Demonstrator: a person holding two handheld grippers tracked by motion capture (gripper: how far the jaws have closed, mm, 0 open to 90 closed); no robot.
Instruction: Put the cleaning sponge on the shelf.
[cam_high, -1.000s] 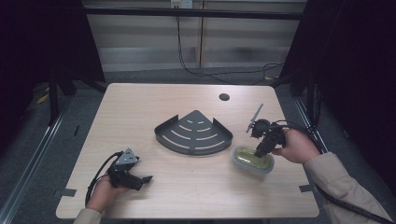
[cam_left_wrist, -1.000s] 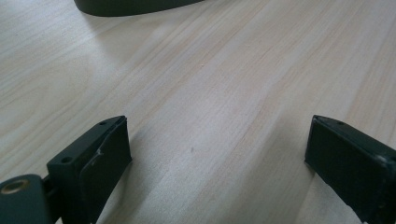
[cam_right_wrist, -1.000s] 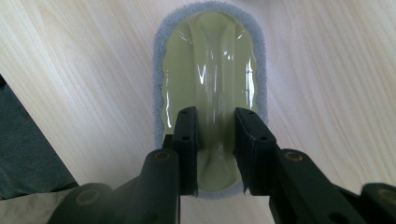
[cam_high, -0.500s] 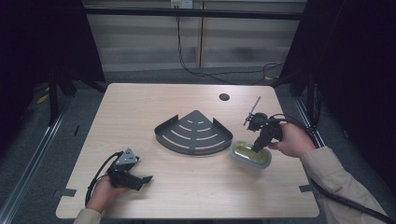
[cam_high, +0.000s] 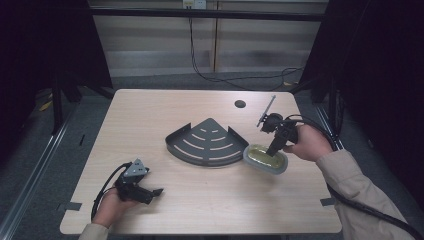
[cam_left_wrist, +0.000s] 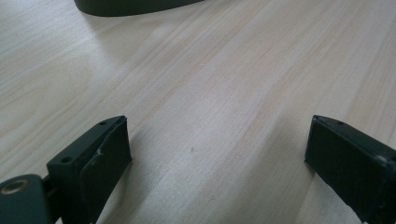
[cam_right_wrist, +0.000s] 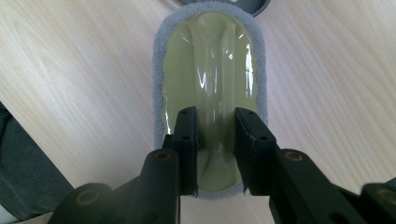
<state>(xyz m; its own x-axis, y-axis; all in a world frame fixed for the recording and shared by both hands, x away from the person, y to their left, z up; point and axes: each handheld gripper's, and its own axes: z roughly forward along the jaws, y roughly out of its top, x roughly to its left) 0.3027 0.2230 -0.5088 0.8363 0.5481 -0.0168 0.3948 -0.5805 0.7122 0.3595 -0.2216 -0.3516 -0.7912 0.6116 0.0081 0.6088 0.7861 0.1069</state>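
The right gripper (cam_right_wrist: 215, 140) has lifted slightly toward the shelf, pinching the scrub pad (cam_right_wrist: 210, 70) by its glossy central ridge; it looks light, soft-rimmed, slippery; the left gripper (cam_left_wrist: 215, 154) rests spread.

Dim room, lit tabletop (cam_high: 150, 115); close views seem slightly soft.

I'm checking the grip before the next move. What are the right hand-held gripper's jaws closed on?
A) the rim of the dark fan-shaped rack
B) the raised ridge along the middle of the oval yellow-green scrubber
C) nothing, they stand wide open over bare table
B: in the right gripper view the right hand-held gripper pinches the central ridge of the oval scrubber, whose grey edge rings the yellow-green top.
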